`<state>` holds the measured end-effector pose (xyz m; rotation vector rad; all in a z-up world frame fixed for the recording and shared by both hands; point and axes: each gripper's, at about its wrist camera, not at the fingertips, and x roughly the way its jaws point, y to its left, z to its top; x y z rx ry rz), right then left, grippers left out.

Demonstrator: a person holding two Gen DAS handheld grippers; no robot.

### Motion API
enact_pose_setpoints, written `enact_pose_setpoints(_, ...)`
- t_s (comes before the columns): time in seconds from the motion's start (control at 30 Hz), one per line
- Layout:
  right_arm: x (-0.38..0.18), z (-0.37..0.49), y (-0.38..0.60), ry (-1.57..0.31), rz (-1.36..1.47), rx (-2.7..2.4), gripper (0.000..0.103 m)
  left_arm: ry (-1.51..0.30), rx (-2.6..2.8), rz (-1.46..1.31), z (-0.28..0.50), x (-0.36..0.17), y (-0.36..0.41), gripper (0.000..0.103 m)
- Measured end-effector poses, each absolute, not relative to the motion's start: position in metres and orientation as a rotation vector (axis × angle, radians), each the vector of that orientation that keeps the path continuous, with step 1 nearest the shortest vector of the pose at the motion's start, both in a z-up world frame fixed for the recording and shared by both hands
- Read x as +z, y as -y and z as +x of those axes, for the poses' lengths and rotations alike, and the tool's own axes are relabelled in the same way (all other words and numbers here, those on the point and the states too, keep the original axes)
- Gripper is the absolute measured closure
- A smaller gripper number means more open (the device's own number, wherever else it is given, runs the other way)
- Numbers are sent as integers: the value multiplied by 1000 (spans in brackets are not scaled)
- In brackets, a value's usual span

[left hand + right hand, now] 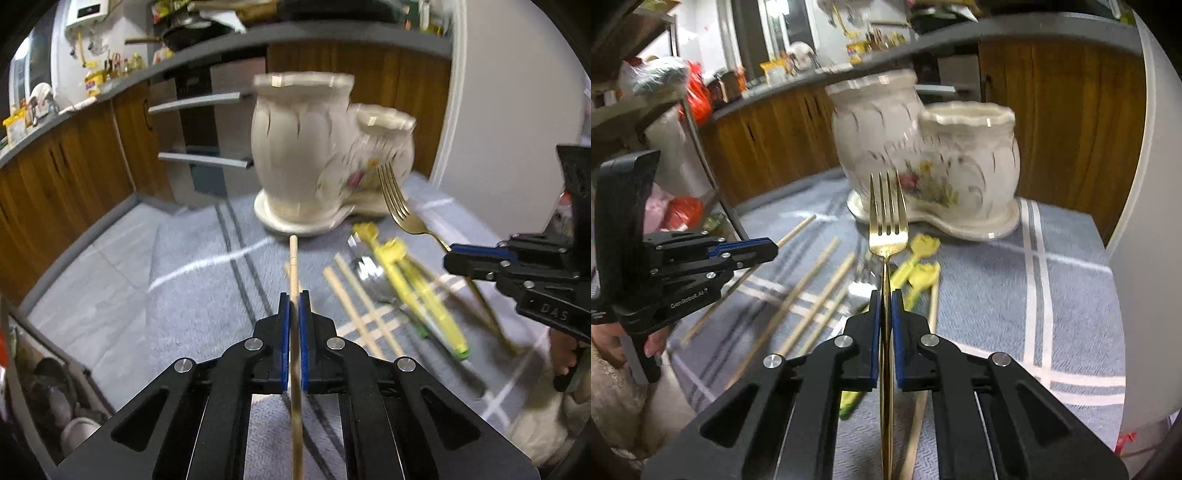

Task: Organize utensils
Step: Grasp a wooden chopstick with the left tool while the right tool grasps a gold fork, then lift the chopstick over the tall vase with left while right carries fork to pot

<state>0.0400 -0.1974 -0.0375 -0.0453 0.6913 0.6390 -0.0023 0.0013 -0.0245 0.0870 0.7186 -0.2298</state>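
A cream ceramic utensil holder (306,155) with a tall pot and a lower pot stands on the grey cloth; it also shows in the right wrist view (923,162). My left gripper (294,299) is shut on a wooden chopstick (293,266) that points at the holder's base. My right gripper (885,299) is shut on a gold fork (887,214), tines up, in front of the holder. The fork (397,199) and right gripper (452,258) also show in the left wrist view. The left gripper (772,251) shows in the right wrist view.
On the grey striped cloth (1071,295) lie several wooden chopsticks (812,280), yellow-green training chopsticks (417,291) and a silver spoon (373,277). Wooden cabinets (66,177) and a counter stand behind. A white wall (1145,184) is at the right.
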Motion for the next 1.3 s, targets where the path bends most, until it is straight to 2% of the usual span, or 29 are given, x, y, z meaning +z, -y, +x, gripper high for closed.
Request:
enact_pose_setpoints(0.33,0,22,196,-421,-33,632,97,-525,-310,-27,-18,22,-14,98)
enact_pose_setpoints(0.57,41,45,196,-257,15,583,97,-403,-336,-48,-3,61,-9,98)
enact_pose_setpoints(0.93,80,114,211,-145,163,542,97,-261,-303,-84,91,125,12,98)
enact_pose_setpoints(1.3,59,145,233,-125,274,471,97,-164,-204,-98,169,123,25,98)
